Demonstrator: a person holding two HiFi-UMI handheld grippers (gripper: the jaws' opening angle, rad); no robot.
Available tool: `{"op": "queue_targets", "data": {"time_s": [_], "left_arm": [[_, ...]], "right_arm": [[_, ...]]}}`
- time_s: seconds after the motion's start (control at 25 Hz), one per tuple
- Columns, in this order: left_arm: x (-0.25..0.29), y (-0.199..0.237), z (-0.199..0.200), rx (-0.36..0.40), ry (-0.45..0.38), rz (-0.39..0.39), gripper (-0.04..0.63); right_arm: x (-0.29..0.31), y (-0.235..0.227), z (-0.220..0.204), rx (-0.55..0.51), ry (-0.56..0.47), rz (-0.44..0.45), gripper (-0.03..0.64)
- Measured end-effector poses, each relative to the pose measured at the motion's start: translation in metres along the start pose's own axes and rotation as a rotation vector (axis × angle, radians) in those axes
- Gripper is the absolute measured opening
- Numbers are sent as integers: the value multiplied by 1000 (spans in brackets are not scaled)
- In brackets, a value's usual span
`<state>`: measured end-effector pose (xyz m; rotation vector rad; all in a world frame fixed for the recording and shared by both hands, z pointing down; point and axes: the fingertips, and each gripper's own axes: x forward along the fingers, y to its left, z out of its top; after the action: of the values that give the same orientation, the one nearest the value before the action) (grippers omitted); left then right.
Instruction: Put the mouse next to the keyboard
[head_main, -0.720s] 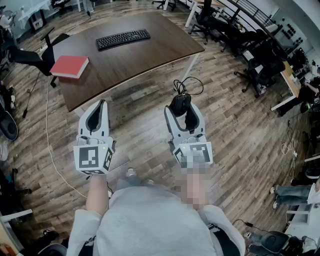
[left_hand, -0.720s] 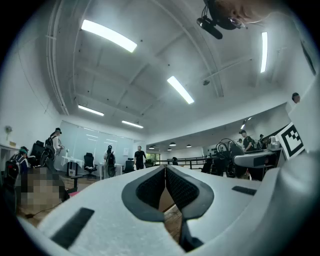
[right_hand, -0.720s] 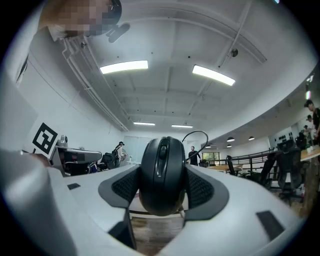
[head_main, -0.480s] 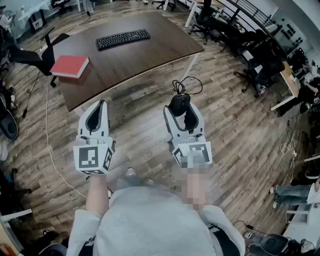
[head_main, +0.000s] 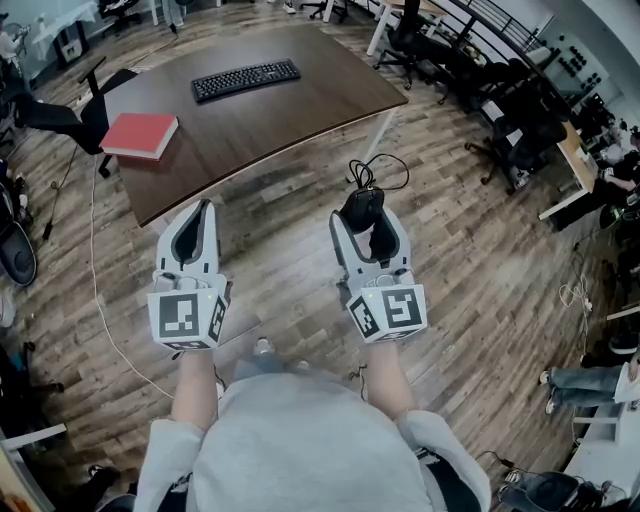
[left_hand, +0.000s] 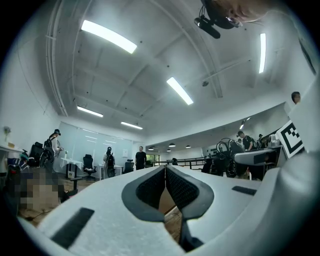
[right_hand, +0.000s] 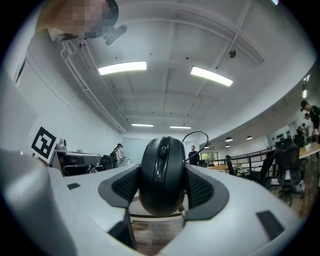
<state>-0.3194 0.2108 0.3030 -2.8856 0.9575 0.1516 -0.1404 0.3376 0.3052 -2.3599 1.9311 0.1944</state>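
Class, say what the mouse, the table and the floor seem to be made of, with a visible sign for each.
Mouse: probably black plastic; smooth moulded shell with soft sheen.
Table: dark wood or laminate, matte; even brown top, thin edge.
Floor: wood or wood-look planks; grain and seams show.

The right claw (head_main: 365, 217), clamped on the mouse (head_main: 361, 205), drifted slightly to the right, and the cable (head_main: 386, 163) loop shifted with it.
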Motion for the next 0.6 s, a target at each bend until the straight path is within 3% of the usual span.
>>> {"op": "queue_targets", "data": {"time_s": [0.6], "left_arm": [[29,45,-4,8,-40,-39,12]], "right_arm": [[45,10,-10,-10,0,-44,252]]}}
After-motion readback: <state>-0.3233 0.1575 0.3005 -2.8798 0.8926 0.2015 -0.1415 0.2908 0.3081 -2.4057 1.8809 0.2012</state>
